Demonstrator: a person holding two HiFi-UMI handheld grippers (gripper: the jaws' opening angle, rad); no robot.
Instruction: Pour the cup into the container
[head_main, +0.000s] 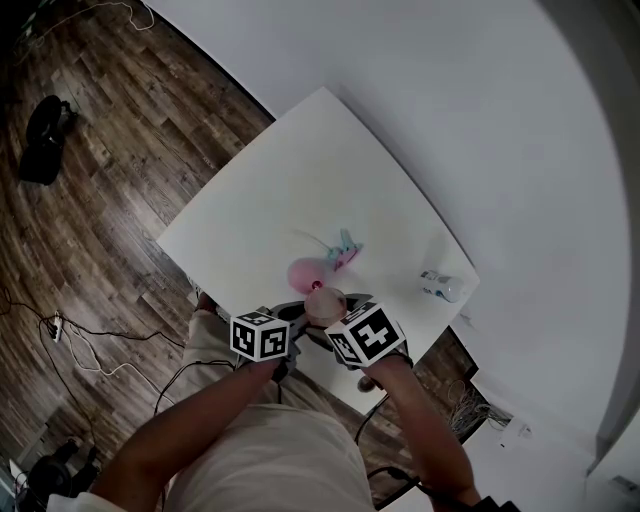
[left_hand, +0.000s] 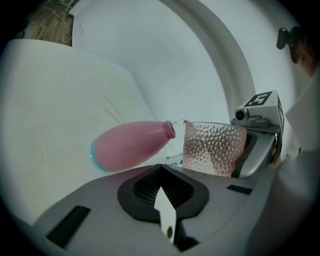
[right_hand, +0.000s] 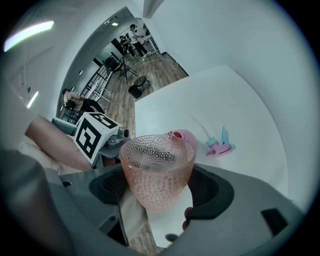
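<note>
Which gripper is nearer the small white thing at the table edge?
Right. The right gripper, holding the cup, sits between the small white thing and the left gripper.

In the head view the cup (head_main: 324, 302) shows only its rim between the marker cubes (head_main: 262, 336). A small white thing (head_main: 443, 287) by the worktop's (head_main: 300, 170) right corner is too small to identify.

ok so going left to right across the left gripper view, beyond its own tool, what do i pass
pink bottle -> dimpled cup -> marker cube
</note>
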